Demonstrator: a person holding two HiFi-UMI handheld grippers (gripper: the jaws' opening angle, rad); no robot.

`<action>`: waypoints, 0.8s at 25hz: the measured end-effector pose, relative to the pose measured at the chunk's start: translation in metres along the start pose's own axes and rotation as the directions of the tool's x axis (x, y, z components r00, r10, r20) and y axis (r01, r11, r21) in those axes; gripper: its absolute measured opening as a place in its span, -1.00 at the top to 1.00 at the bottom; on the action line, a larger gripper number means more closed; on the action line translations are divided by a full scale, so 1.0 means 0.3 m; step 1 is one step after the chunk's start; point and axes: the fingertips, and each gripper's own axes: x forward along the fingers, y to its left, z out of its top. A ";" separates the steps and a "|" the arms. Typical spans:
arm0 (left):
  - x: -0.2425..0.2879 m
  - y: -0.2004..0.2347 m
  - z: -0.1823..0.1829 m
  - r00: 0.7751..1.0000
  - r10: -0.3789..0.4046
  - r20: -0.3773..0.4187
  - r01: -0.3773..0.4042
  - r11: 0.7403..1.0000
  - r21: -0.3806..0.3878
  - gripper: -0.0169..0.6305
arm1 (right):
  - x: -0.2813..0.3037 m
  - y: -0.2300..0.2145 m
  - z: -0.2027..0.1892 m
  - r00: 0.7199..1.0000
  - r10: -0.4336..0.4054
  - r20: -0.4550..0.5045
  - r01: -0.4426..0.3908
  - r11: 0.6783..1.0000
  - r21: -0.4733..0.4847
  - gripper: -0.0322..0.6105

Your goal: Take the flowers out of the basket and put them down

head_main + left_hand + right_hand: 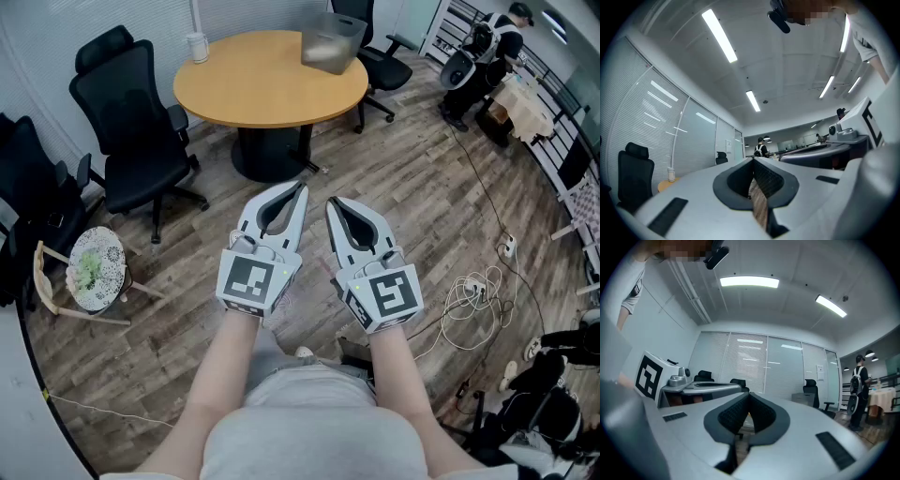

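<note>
Both tools are shut tight with nothing between the jaws. The left gripper (300, 187) and right gripper (332, 202) hang side by side, well short of the round table (272, 89), a waiting pose, it seems, with no reach begun. On the floor left of the table, beyond the black chairs (131, 122), sits what looks like a lace-lined basket (109, 249) holding a green clump, likely the flowers (87, 270), too small to confirm. What the grey bin (333, 42) at the table's far edge holds is hidden.

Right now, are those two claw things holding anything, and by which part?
Nothing is held. The left gripper and the right gripper are both shut with nothing between their jaws.
</note>
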 end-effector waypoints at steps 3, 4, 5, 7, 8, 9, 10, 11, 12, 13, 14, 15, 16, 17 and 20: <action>0.017 -0.054 -0.004 1.000 0.013 0.005 -0.013 1.000 -0.012 0.93 | -0.047 -0.039 -0.001 1.000 0.009 -0.004 -0.009 1.000 -0.003 0.82; 0.023 -0.069 -0.009 1.000 0.019 0.003 -0.019 1.000 -0.014 0.93 | -0.061 -0.048 -0.002 1.000 0.015 -0.005 -0.015 1.000 -0.006 0.82; 0.029 -0.084 -0.015 1.000 0.025 0.001 -0.025 1.000 -0.015 0.93 | -0.074 -0.057 -0.004 1.000 0.021 -0.005 -0.021 1.000 -0.008 0.82; 0.046 -0.111 -0.020 1.000 0.031 -0.002 -0.031 0.999 -0.018 0.93 | -0.093 -0.073 -0.007 1.000 0.031 -0.005 -0.031 0.999 -0.009 0.82; 0.055 -0.122 -0.021 0.999 0.032 -0.003 -0.032 0.999 -0.019 0.93 | -0.099 -0.083 -0.009 0.999 0.033 -0.007 -0.033 0.999 -0.010 0.82; 0.066 -0.130 -0.021 0.999 0.031 -0.004 -0.032 0.999 -0.020 0.93 | -0.103 -0.093 -0.013 0.999 0.032 -0.008 -0.032 0.999 -0.010 0.82; 0.077 -0.134 -0.023 1.000 0.031 -0.006 -0.031 0.999 -0.021 0.93 | -0.103 -0.103 -0.018 1.000 0.029 -0.009 -0.029 1.000 -0.008 0.82; 0.088 -0.135 -0.026 1.000 0.030 -0.007 -0.030 0.999 -0.023 0.93 | -0.101 -0.113 -0.023 1.000 0.025 -0.007 -0.025 1.000 -0.002 0.82; 0.100 -0.132 -0.031 1.000 0.029 -0.008 -0.029 0.999 -0.024 0.93 | -0.097 -0.123 -0.027 1.000 0.022 0.000 -0.022 1.000 0.007 0.82; 0.112 -0.127 -0.036 1.000 0.028 -0.009 -0.028 0.999 -0.024 0.93 | -0.089 -0.132 -0.030 1.000 0.022 0.008 -0.022 1.000 0.017 0.82; 0.127 -0.119 -0.041 1.000 0.026 -0.009 -0.026 0.999 -0.022 0.93 | -0.078 -0.141 -0.033 1.000 0.025 0.014 -0.026 0.999 0.020 0.82; 0.144 -0.108 -0.045 1.000 0.024 -0.010 -0.025 0.999 -0.021 0.93 | -0.063 -0.151 -0.035 0.999 0.029 0.017 -0.029 0.999 0.016 0.82; 0.164 -0.095 -0.048 1.000 0.022 -0.010 -0.022 1.000 -0.020 0.93 | -0.044 -0.164 -0.037 0.999 0.029 0.016 -0.029 1.000 0.009 0.82; 0.187 -0.081 -0.051 1.000 0.019 -0.011 -0.019 1.000 -0.020 0.93 | -0.023 -0.181 -0.040 1.000 0.027 0.015 -0.027 1.000 0.004 0.82; 0.266 -0.038 -0.060 1.000 0.004 -0.006 -0.004 1.000 -0.011 0.93 | 0.050 -0.237 -0.051 1.000 0.022 0.021 -0.022 1.000 0.006 0.82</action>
